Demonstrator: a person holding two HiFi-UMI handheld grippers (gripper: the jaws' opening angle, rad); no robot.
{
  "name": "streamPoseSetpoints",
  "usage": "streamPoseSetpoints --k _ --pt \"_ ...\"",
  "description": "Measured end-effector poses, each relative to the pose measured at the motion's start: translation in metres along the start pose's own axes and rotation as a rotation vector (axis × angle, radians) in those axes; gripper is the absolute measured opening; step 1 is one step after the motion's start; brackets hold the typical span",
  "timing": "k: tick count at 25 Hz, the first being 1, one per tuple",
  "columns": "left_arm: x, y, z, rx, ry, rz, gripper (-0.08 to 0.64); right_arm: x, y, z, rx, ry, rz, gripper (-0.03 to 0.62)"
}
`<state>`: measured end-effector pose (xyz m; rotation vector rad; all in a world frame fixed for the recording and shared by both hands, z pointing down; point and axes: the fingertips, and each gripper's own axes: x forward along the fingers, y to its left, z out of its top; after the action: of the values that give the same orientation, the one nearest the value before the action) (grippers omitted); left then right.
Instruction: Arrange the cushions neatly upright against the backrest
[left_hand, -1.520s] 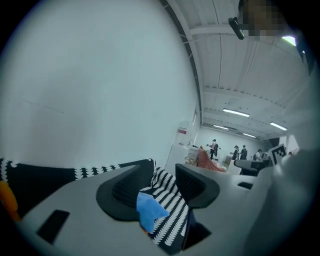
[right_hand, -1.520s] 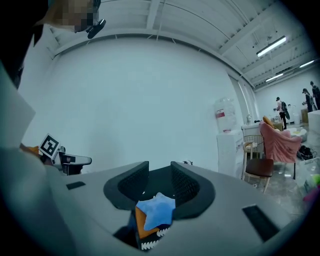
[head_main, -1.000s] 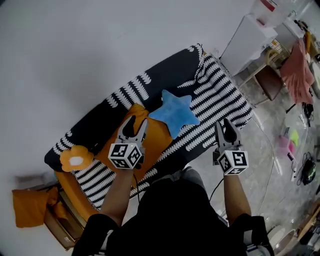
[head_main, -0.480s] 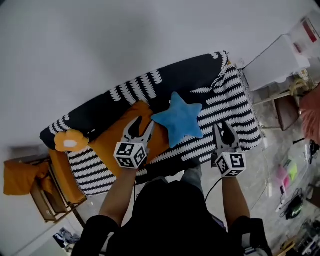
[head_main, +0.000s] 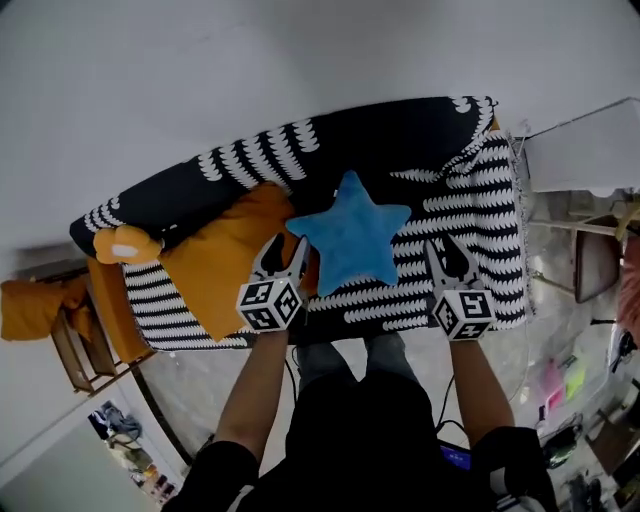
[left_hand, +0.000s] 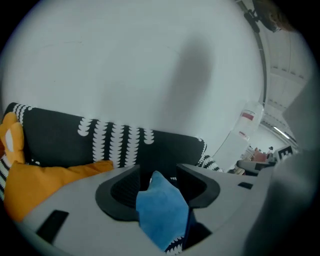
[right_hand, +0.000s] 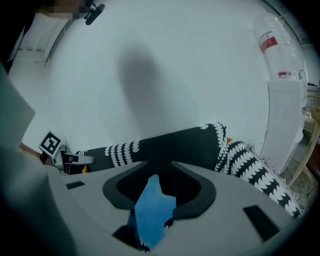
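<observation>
Sofa (head_main: 480, 235) sits under a black-and-white patterned cover, and its backrest (head_main: 380, 130) runs along the wall. The blue star cushion (head_main: 350, 235) lies mid-seat, flat or nearly so, with its top point just reaching the foot of the backrest, so it is not upright yet. The large orange cushion (head_main: 220, 265) is slumped on the seat to the person's left of the star, its edge meeting the star's left arm. A small orange cushion with a white centre (head_main: 125, 245) sits at the far left end. The left gripper (head_main: 284, 252) hangs over the seat front, tips close to the star's lower left arm. Its jaws stand apart; its own view shows the star framed in the gap, with nothing pinched. The right gripper (head_main: 449, 252) hangs over the seat front on the star's right, apart from it. Its jaws are parted less widely than the left's, and the star shows in the gap unclamped. Judgement: the two grippers flank the star because it is the first pick, one on each side to lift it and tip it against the backrest. The fabric is soft, so a shallow pinch may slip.
</observation>
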<state>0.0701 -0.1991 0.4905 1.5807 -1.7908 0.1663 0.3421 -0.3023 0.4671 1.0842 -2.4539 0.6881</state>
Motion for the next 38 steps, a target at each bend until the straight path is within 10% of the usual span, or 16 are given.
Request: streamPoseSetpoints --k 16,24,38 --pt "0.081 0.071 -0.125 -0.278 0.131 0.160 0.348 0.127 -0.055 -0.159 0.472 0.244 0.032 0.260" --pt "0.100 0.077 -0.142 -0.352 0.102 0.121 0.377 0.172 -0.076 -0.211 0.963 0.277 -0.004 0.399" --pt "0.103 0.063 -0.142 -0.424 0.049 -0.027 0.310 0.171 -0.049 -0.214 1.087 0.262 0.098 0.336"
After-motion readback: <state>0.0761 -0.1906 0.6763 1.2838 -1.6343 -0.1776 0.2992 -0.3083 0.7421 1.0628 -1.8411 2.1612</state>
